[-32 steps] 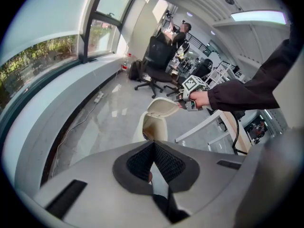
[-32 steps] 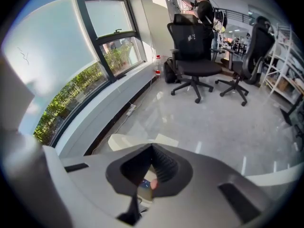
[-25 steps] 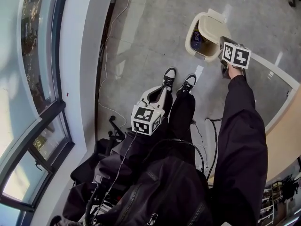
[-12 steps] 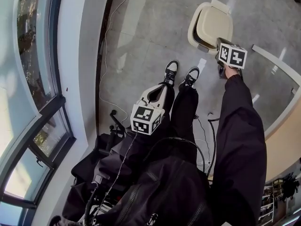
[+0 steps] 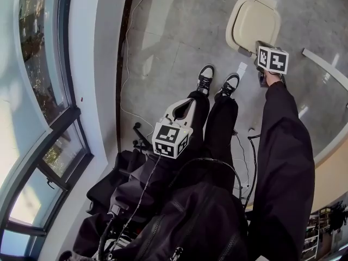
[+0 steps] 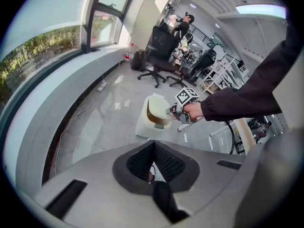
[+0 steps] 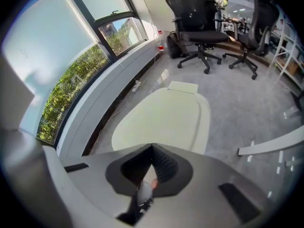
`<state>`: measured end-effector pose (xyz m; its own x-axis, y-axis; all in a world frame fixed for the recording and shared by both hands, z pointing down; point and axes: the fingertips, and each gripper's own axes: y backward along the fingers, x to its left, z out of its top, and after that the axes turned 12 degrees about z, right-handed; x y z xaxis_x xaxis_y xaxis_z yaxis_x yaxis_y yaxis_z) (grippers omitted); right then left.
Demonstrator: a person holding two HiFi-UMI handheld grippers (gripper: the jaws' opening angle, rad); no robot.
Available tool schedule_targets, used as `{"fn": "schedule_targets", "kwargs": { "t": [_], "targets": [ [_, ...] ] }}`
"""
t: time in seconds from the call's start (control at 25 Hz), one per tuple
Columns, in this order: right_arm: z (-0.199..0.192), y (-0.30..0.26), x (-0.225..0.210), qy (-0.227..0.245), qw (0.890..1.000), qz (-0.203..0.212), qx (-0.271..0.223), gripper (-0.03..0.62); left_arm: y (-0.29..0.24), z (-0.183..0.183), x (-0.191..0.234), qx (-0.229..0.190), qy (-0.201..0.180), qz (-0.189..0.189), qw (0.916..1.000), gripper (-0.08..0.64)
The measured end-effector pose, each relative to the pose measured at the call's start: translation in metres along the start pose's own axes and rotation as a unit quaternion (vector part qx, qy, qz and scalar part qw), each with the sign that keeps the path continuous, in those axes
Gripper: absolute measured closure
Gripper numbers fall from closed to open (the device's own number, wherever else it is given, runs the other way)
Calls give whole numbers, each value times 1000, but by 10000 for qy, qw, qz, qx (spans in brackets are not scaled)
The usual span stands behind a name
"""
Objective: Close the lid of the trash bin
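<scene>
While the lid (image 5: 254,20) looks nearly flat on the trash bin (image 5: 235,41), out on the floor (image 5: 174,48) beyond the person's shoes (image 5: 205,79), a front gap may be left. The right tool (image 5: 260,52), pressed together and empty, hangs at the lid's near edge. An off-centre push could skid the bin or leave the lid unseated. The left tool (image 5: 186,103), likewise pressed together, hangs well back.

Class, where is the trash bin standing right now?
In the head view the trash bin stands on the floor at upper right, just beyond the shoes, beside the right gripper.
</scene>
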<state>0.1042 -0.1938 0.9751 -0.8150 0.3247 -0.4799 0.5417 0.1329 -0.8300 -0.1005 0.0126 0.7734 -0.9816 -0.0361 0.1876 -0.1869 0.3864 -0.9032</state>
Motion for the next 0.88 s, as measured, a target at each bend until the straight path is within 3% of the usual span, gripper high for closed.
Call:
{"fn": "schedule_targets", "kwargs": {
  "t": [0.88],
  "targets": [
    [-23,-44,-19,220,9989,-115,408,588,-10,-11,13,81,137,105,9998,560]
  ]
}}
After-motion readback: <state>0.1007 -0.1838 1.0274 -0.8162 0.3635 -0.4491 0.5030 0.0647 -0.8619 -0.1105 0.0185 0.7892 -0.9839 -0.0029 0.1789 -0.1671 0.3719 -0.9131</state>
